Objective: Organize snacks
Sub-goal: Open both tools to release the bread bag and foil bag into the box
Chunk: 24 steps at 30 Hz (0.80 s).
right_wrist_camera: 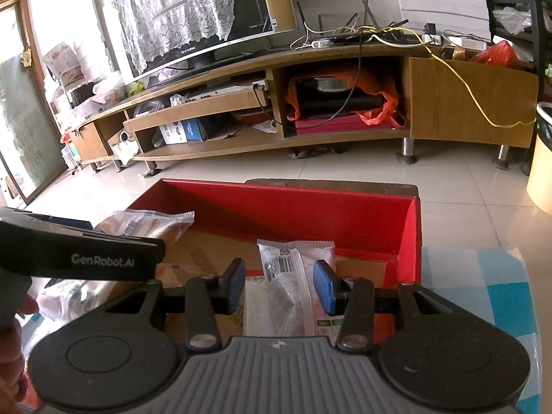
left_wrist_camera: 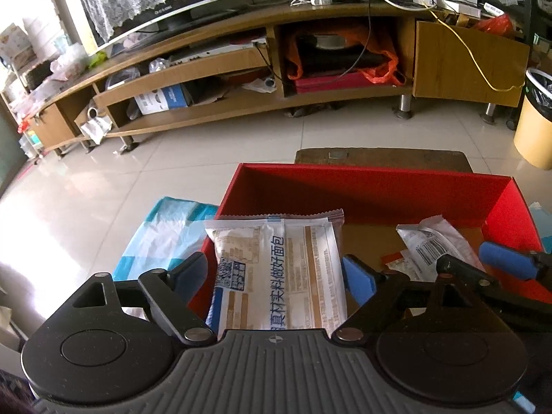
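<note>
Between my left gripper (left_wrist_camera: 276,269) pads: bread packet (left_wrist_camera: 279,269), jaws spread, no pinch. Packet lies at red box (left_wrist_camera: 362,189) left wall; step = dropping snacks into box. Right gripper (right_wrist_camera: 279,284) spread over barcode packet (right_wrist_camera: 293,276), mid-box. Next: back out. Only right view shows my hand (right_wrist_camera: 13,327).

One red box (left_wrist_camera: 362,189), one large white bread packet (left_wrist_camera: 276,272), one smaller clear snack packet (right_wrist_camera: 293,286), two grippers with blue pads, left (left_wrist_camera: 276,276) and right (right_wrist_camera: 279,286), one blue-and-white checked cloth (right_wrist_camera: 483,286), one television stand (left_wrist_camera: 241,69), one yellow bin (left_wrist_camera: 533,120).
</note>
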Each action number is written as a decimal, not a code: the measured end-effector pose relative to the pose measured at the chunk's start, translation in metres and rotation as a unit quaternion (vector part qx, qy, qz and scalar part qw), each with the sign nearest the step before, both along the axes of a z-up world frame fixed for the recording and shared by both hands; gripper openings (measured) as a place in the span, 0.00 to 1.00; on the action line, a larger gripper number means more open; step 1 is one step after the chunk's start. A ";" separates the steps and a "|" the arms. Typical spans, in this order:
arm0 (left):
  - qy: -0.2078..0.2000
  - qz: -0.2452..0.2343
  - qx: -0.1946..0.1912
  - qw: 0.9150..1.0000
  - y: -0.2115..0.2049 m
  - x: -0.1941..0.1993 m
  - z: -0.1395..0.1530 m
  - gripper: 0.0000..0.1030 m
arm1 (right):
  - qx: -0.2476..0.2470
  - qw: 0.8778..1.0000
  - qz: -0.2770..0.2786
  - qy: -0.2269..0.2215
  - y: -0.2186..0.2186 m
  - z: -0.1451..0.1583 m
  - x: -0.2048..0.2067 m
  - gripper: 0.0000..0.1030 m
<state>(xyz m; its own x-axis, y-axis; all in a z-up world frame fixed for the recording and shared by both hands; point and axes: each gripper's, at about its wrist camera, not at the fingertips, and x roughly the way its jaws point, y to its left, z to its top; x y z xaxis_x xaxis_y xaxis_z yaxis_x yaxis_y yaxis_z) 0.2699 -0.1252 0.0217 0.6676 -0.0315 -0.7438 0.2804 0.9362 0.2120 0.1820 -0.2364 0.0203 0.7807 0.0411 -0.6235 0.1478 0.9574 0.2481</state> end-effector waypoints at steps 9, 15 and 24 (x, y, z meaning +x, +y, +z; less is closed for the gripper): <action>0.051 -0.032 -0.023 0.998 0.027 -0.024 0.005 0.88 | 0.007 1.000 -0.001 -0.008 0.001 0.005 -0.004 0.41; 0.082 -0.037 -0.053 0.995 0.013 -0.009 -0.006 0.83 | 0.002 1.000 -0.005 -0.009 0.003 0.006 -0.008 0.41; 0.040 -0.023 -0.038 0.998 0.012 -0.010 -0.002 0.86 | 0.019 0.999 -0.031 -0.014 -0.012 0.010 -0.011 0.41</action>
<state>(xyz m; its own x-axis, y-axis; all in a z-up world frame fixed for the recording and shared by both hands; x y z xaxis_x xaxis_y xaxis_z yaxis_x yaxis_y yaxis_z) 0.2602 -0.1133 0.0197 0.6023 -0.1197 -0.7893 0.3369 0.9344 0.1153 0.1713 -0.2485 0.0305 0.7997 0.0151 -0.6001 0.1992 0.9364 0.2890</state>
